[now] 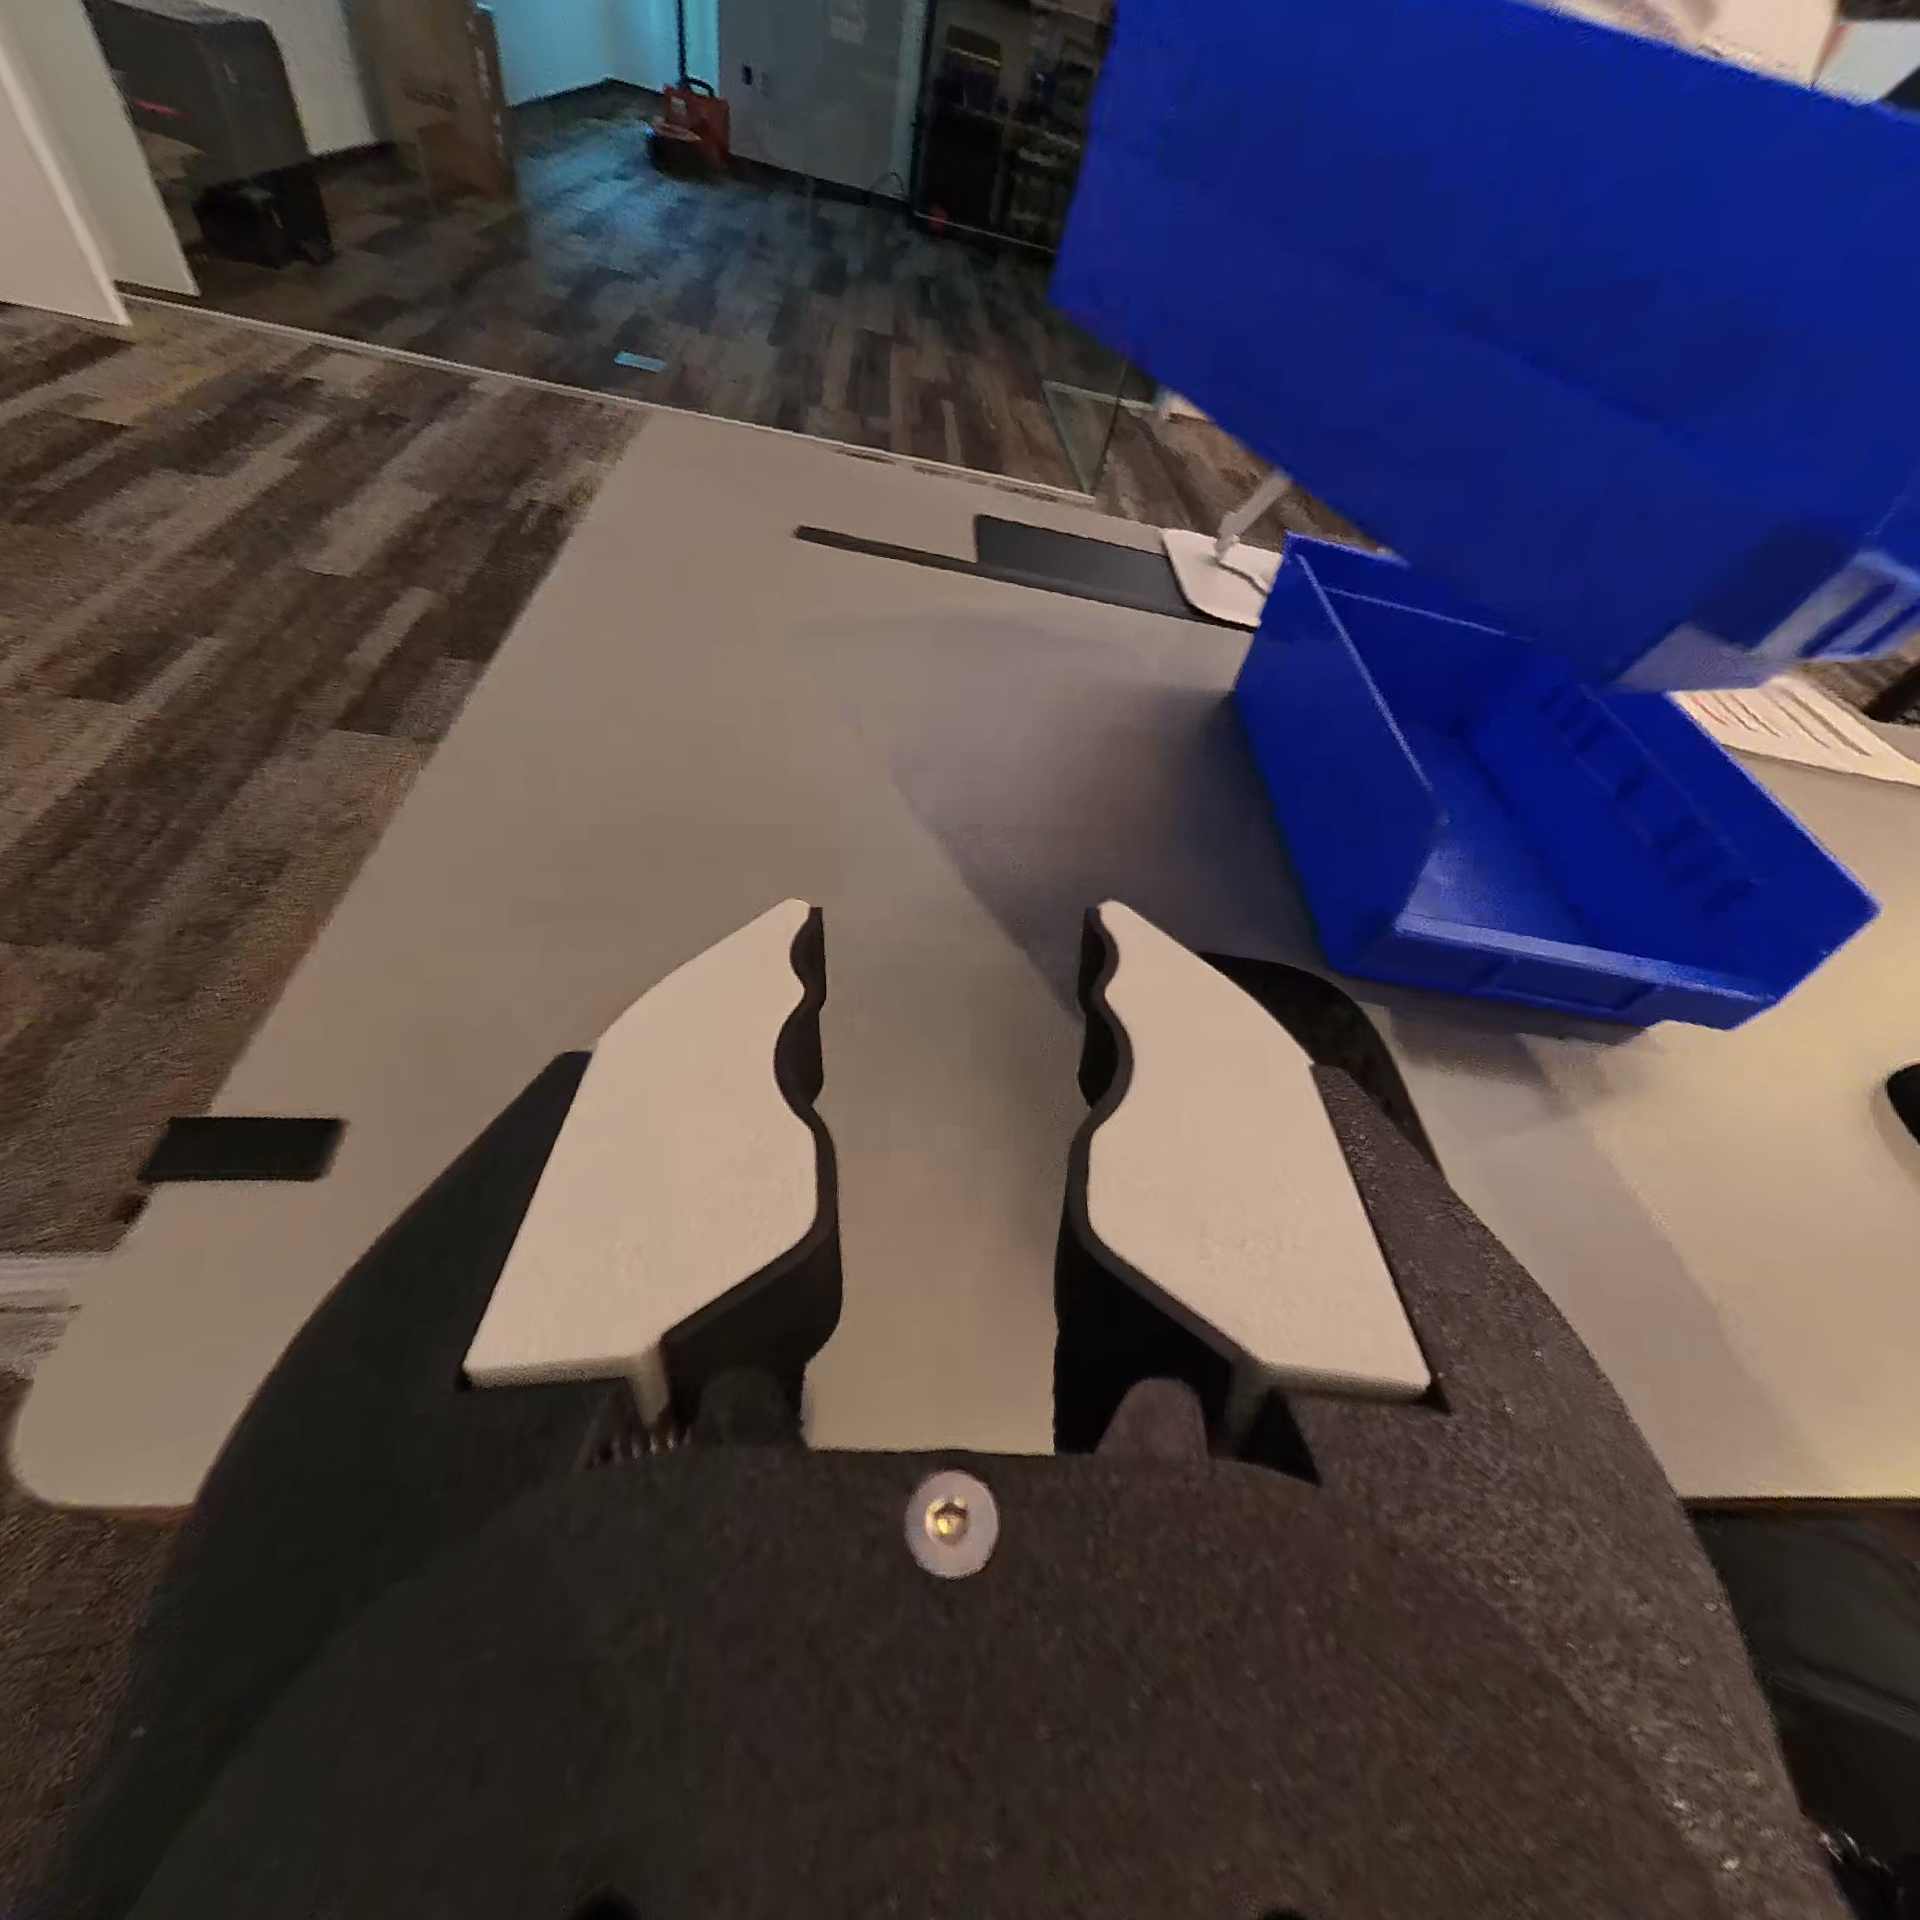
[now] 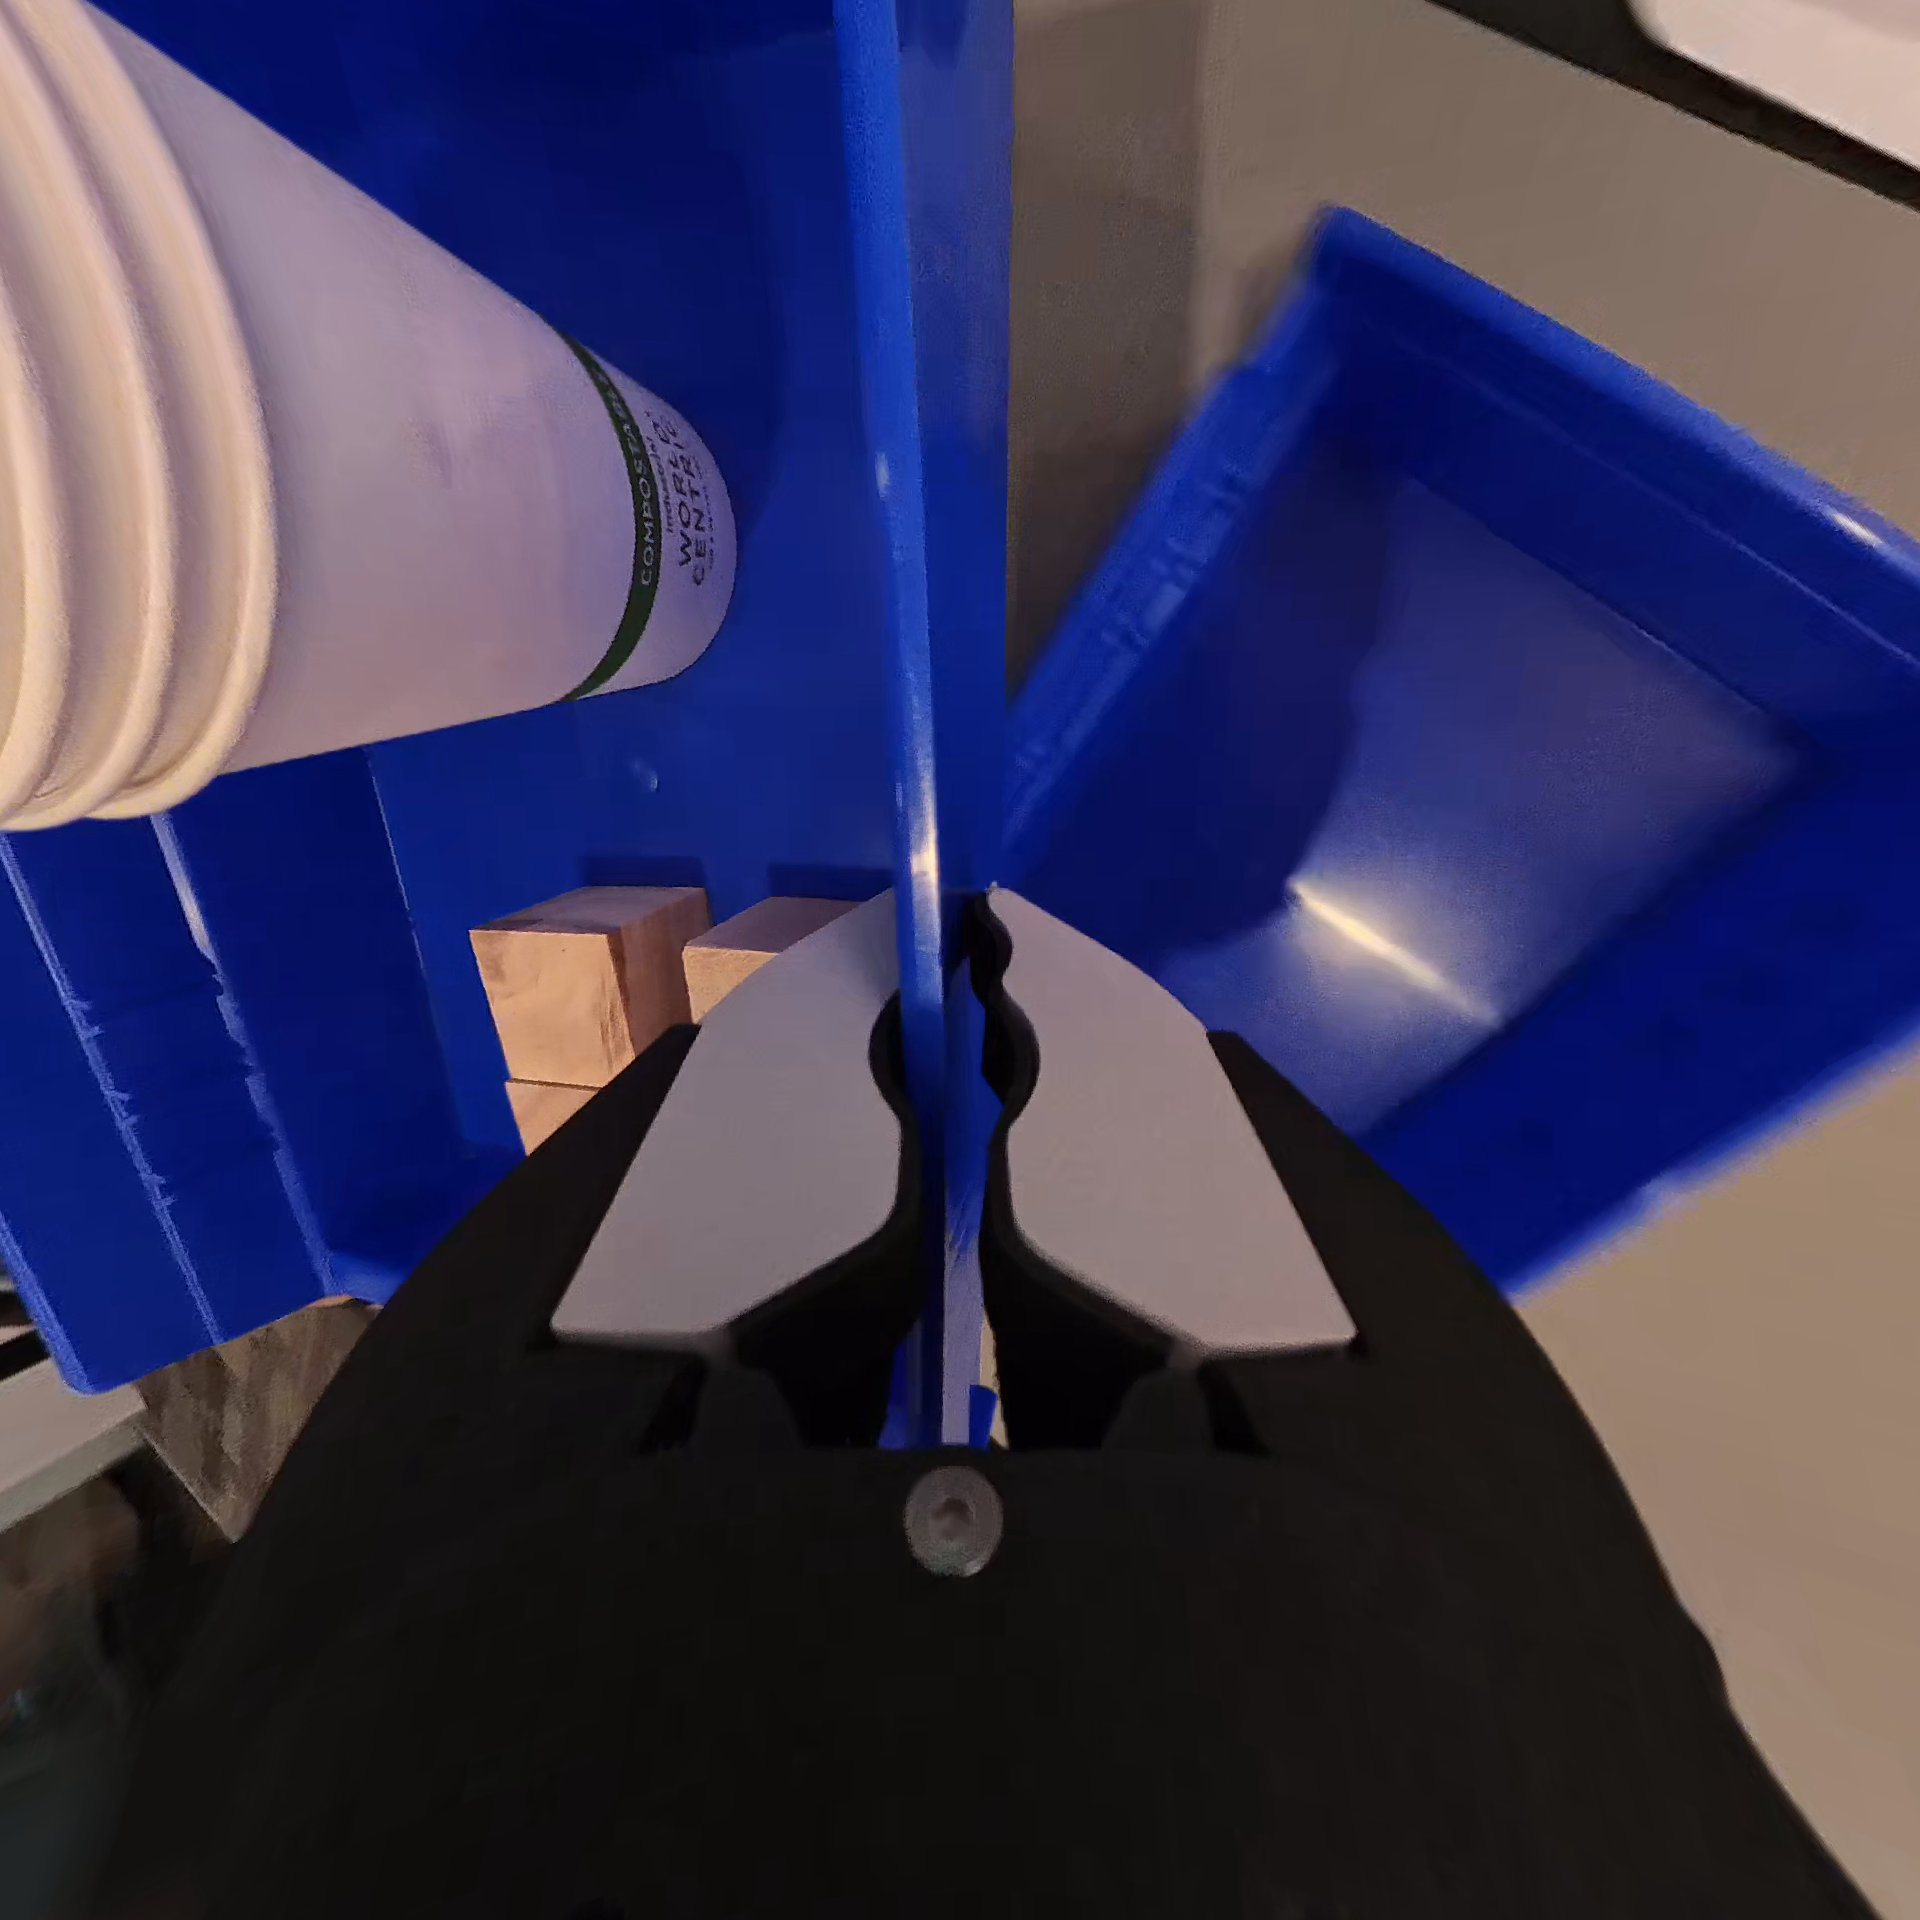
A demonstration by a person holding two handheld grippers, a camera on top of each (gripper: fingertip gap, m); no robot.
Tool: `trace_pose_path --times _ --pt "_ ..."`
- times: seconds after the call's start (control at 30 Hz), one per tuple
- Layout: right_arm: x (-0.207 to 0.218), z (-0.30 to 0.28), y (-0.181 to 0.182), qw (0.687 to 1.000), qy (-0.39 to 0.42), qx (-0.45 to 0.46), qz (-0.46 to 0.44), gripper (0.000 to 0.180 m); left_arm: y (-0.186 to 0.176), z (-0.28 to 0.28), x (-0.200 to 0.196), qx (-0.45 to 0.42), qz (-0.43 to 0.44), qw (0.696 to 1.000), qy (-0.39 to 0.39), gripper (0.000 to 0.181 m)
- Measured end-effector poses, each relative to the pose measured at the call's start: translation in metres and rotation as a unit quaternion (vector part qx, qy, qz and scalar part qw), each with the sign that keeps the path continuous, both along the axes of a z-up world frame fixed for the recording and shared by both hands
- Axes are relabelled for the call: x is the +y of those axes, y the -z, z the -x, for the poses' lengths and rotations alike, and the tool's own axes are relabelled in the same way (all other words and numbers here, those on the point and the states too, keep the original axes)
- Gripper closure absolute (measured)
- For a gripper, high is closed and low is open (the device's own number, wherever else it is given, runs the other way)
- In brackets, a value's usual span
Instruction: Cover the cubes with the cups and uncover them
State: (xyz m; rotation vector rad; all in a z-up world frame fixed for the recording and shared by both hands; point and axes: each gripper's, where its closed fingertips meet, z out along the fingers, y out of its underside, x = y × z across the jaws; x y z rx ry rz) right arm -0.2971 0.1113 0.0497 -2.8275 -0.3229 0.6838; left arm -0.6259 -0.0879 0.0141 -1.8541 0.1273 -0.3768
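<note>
- My right gripper (image 2: 945, 914) pinches the side wall of a lifted, tilted blue bin (image 2: 644, 260).
- Inside it lie a stack of white paper cups (image 2: 312, 499) and wooden cubes (image 2: 566, 987).
- My left gripper (image 1: 951, 914) hovers spread and empty over the grey table (image 1: 665, 665), with a second blue bin (image 1: 1538, 831) resting to its right.

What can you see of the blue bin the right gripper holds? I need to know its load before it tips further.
The held blue bin looks like glossy moulded plastic. The right gripper is shut on its thin side wall. It is lifted and tilted above a second, empty blue bin on the grey table. Inside lie a stack of white paper cups on its side and wooden cubes.
</note>
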Motion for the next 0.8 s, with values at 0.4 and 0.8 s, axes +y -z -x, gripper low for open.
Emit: trace_pose_path --times 0.4,0.8 --pt "0.056 0.173 0.072 0.997 -0.07 -0.018 -0.007 0.173 0.027 0.057 0.006 -0.01 0.029 0.998 -0.054 0.132" --pt "0.056 0.201 0.155 0.996 -0.051 -0.066 0.013 0.172 0.058 0.031 0.036 -0.005 0.039 0.999 -0.031 0.125"
